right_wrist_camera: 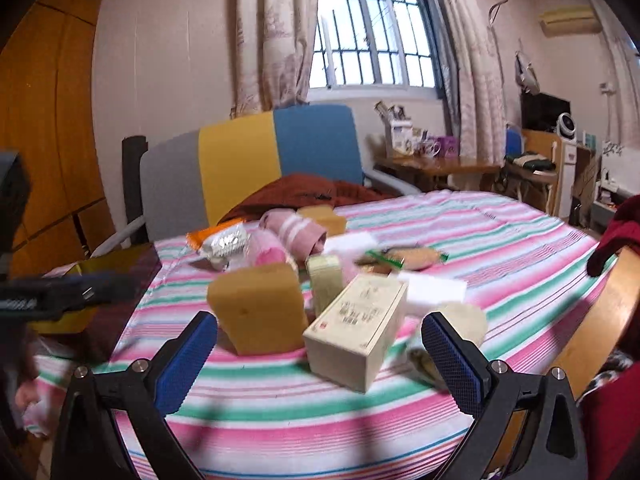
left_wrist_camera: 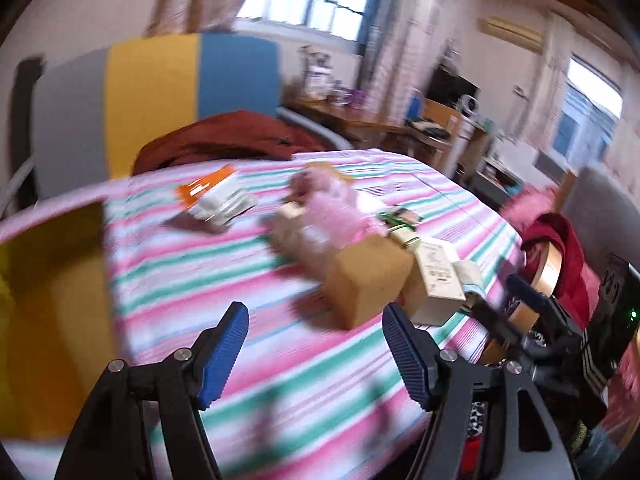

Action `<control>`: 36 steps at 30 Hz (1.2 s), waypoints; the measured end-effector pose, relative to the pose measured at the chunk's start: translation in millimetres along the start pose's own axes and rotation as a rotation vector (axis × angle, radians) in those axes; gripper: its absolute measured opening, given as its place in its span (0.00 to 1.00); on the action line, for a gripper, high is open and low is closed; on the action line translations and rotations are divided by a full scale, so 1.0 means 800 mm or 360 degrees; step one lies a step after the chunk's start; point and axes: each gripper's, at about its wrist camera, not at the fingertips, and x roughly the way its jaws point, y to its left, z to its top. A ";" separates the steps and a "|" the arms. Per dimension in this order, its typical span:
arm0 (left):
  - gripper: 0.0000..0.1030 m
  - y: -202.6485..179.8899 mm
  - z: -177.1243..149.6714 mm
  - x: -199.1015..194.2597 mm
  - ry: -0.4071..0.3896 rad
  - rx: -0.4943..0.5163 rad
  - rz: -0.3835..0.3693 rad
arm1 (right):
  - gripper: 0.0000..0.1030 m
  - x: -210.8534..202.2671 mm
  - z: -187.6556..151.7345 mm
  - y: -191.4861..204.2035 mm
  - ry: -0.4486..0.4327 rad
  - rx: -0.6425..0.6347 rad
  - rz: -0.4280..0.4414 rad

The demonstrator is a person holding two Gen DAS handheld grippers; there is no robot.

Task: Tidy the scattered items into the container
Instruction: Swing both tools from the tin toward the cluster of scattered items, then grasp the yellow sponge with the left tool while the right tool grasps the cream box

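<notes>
Cream box [right_wrist_camera: 356, 330] just ahead of right gripper [right_wrist_camera: 320, 354] (jaws wide, empty).

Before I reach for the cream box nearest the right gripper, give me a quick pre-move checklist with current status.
1. Right gripper open, nothing between its fingers: ok.
2. Left gripper open and empty: ok.
3. Cream box in view, lying on the striped cloth: ok.
4. Room beside the box: not ok, yellow sponge sits close at its left.
5. Container in view at the left: ok.
6. Space left inside the container: cannot tell.
</notes>
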 end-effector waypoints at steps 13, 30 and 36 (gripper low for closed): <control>0.78 -0.010 0.019 0.104 0.0151 0.0372 -0.0260 | 1.00 0.046 -0.028 -0.007 0.0115 0.0031 -0.0005; 0.59 -0.016 0.026 0.145 0.0164 0.0290 -0.0517 | 1.00 0.088 -0.030 -0.009 0.0157 0.0028 -0.0130; 0.54 -0.008 0.023 0.139 0.0165 0.0220 -0.0535 | 0.94 0.092 -0.025 -0.008 0.0122 0.0011 -0.0181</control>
